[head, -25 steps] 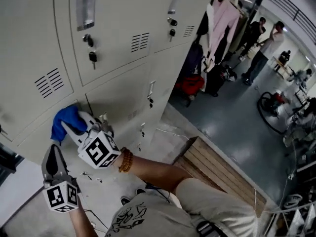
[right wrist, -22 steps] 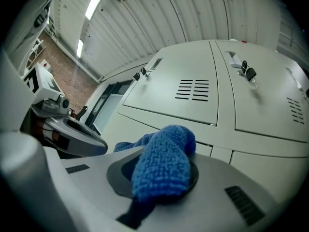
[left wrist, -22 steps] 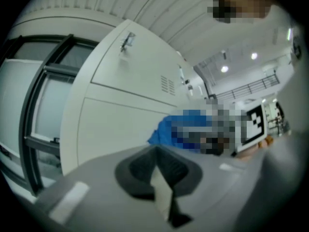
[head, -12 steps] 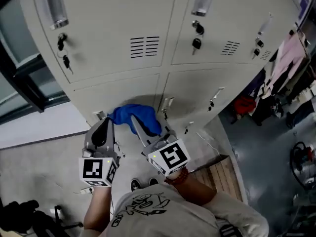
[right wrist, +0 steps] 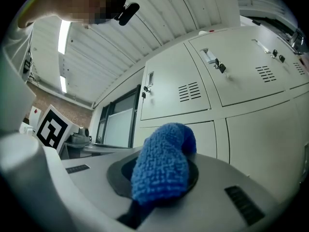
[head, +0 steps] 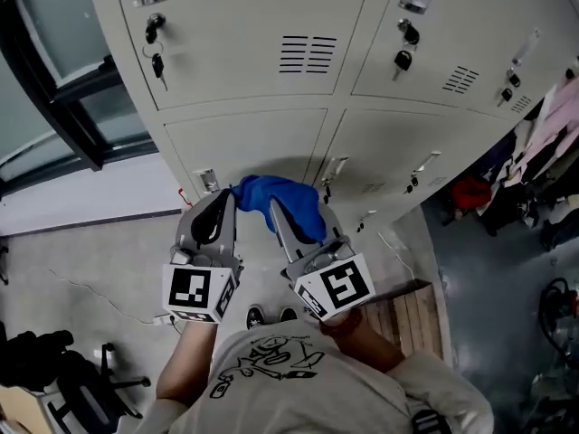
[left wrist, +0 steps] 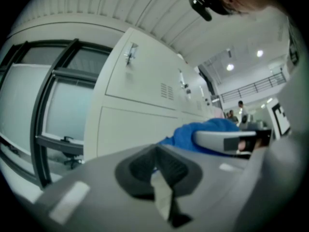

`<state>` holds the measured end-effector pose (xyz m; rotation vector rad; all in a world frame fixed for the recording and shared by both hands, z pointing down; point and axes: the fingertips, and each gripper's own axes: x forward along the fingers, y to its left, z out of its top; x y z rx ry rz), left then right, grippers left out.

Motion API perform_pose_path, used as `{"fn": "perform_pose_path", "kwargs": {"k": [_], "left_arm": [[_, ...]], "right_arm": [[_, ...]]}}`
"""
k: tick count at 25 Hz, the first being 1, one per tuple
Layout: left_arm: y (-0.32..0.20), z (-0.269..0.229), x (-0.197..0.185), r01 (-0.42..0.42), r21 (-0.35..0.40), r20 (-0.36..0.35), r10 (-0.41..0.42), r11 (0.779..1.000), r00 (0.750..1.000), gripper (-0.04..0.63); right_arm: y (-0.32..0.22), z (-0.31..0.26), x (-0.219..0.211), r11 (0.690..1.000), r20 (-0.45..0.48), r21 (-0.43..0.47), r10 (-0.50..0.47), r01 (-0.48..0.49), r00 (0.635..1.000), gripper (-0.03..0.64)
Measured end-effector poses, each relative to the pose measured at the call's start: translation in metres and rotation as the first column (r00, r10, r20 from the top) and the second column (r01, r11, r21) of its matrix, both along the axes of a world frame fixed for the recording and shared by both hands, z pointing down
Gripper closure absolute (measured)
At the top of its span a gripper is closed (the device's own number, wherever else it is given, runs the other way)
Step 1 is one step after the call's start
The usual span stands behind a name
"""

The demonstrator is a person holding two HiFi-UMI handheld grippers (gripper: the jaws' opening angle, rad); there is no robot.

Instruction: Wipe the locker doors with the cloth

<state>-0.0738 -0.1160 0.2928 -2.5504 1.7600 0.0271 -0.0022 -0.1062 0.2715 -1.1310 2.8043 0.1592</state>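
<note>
Right gripper [head: 282, 215]: jaws clamped on the blue cloth [head: 282, 199], which bunches past the tips toward the lockers, low at the seam between the two lower doors [head: 258, 143]; whether it touches the metal cannot be told. Left gripper [head: 220, 208]: jaws together, nothing between them, tips just left of the cloth and pointed at the same low spot. Judgement: the right hand alone carries the cloth, and nearly all of each door's face lies above it, so the wipe must travel upward from here.
</note>
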Motion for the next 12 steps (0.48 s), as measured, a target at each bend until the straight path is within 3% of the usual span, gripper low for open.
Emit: {"fn": "perform_pose_path", "kwargs": {"k": [12], "left_arm": [[0.007,0.005,-0.014,0.034,-0.012,0.013,-0.034,0.999,0.999,0.594]], "right_arm": [[0.007,0.003,-0.008,1.000,0.003,-0.004,-0.003,0.003,1.000,0.594]]}}
